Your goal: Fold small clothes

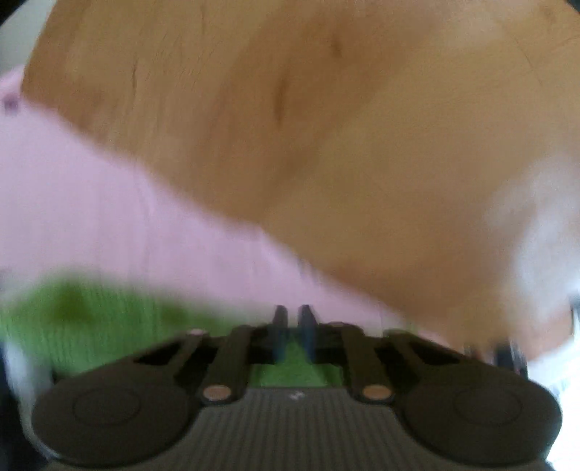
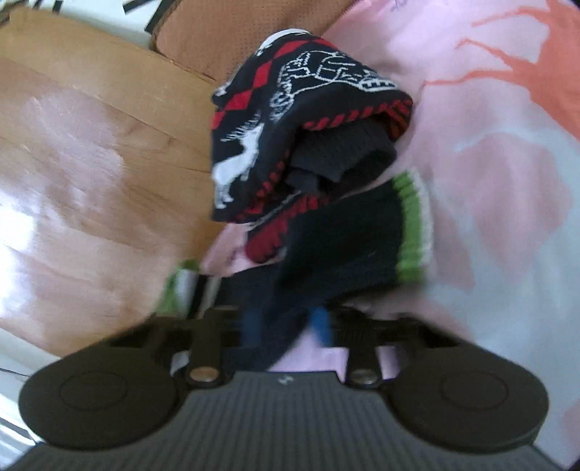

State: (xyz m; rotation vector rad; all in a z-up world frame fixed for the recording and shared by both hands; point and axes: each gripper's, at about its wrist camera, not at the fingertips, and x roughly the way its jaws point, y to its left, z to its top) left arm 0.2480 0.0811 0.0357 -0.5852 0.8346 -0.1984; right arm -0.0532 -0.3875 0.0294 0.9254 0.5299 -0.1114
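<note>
Two heaps of cloth crowd my right tongs' view: a black knit bundle with red diamonds and white figures [image 2: 290, 119] sits piled ahead, and under it spreads a pink cloth with orange branch shapes [image 2: 489, 145] that covers everything to the right. Beyond the bundle there is a brown dotted cushion [image 2: 224, 32], partly hidden by it.

Left of all that lies the wooden table [image 2: 90, 145], pale brown and glossy, with window light glaring off it. At my left tongs the same wooden table [image 1: 308, 108] fills the upper view, with a pink cloth [image 1: 108, 217] lying across the lower left (all of it badly smeared by blur).

The small dark garment with a green and white ribbed cuff [image 2: 344, 246] lies on the pink cloth just below the bundle, touching it, and its near end runs down between my fingers. My right gripper [image 2: 286, 326] has its blue-padded fingers [image 2: 320, 322] pressed on either side of that dark knit, so it is pinching the garment.

My left gripper [image 1: 291, 326] has its fingers nearly together with a thin slit between them; a green ribbed knit [image 1: 90, 322] lies beneath and behind them, but I cannot tell whether any of it is caught.
</note>
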